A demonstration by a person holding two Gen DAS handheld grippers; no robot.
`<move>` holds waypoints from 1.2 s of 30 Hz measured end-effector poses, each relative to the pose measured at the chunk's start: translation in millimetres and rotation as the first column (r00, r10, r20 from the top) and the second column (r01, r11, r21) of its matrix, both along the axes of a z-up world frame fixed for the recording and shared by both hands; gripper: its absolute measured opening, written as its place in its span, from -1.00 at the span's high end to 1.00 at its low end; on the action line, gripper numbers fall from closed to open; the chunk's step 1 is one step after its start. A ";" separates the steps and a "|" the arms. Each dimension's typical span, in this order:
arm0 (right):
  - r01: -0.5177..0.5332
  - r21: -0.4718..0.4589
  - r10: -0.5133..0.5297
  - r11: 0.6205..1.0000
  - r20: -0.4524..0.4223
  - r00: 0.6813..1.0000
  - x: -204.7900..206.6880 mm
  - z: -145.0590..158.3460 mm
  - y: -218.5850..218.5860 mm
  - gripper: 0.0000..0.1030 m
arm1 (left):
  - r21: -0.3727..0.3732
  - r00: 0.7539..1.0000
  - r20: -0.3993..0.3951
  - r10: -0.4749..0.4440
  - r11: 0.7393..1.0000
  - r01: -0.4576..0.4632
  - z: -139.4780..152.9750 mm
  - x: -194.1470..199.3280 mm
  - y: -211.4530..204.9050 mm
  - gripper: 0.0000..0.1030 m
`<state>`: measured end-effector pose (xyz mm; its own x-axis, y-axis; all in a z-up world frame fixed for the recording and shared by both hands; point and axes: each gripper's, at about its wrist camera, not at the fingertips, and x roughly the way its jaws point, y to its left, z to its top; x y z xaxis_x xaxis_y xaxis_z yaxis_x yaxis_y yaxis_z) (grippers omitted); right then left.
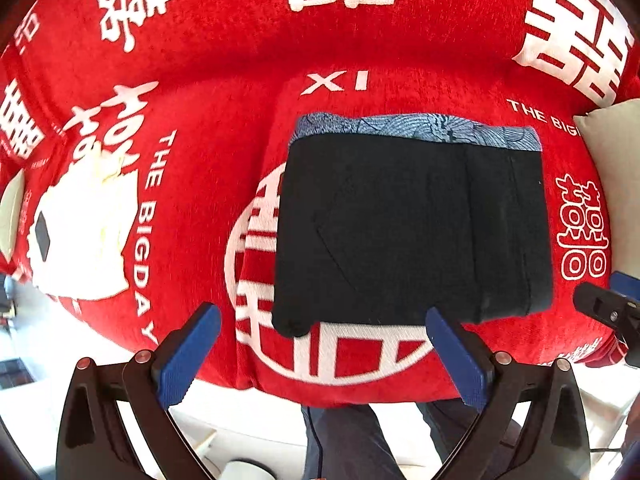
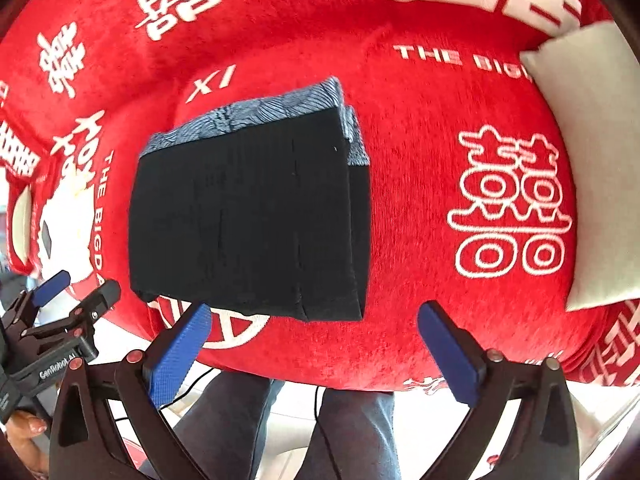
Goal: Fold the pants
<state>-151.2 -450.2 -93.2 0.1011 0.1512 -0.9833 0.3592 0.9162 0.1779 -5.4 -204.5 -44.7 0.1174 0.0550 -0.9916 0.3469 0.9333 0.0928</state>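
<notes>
Left wrist view: pants point(image 1: 412, 224) lie folded into a compact dark rectangle on the red cover point(image 1: 208, 152), blue patterned waistband lining along the far edge; near edge sits just beyond the fingertips. Left gripper point(image 1: 322, 356) hovers above the near edge, jaws wide, holding nothing. Right gripper point(image 1: 608, 308) enters at the right margin; its jaw state cannot be told from here. Pale cushion point(image 1: 612, 148) far right. Right wrist view: pants point(image 2: 248, 216) sit left of centre, stacked layers exposed along the right side. Right gripper point(image 2: 314, 344) near the near-right corner, jaws wide and empty. Left gripper point(image 2: 68, 300) visible at left, also spread. Cushion point(image 2: 588, 168) well right. Judgement: fabric looks soft, light, limp, layers apt to slide; fold appears essentially finished. Any further grip is best at the thick near corners, pinching all layers together.
</notes>
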 end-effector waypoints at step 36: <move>0.035 -0.201 -0.035 0.979 0.004 0.999 -25.7 37.2 79.5 -0.99 | -0.042 0.995 0.015 -0.099 0.994 0.100 22.0 -36.6 35.3 -1.00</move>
<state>-176.9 -370.7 -56.1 0.1031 -0.0527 -0.9933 0.3915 0.9201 -0.0082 -42.0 -169.2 -22.7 0.1331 0.0004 -0.9911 0.4374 0.8973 0.0591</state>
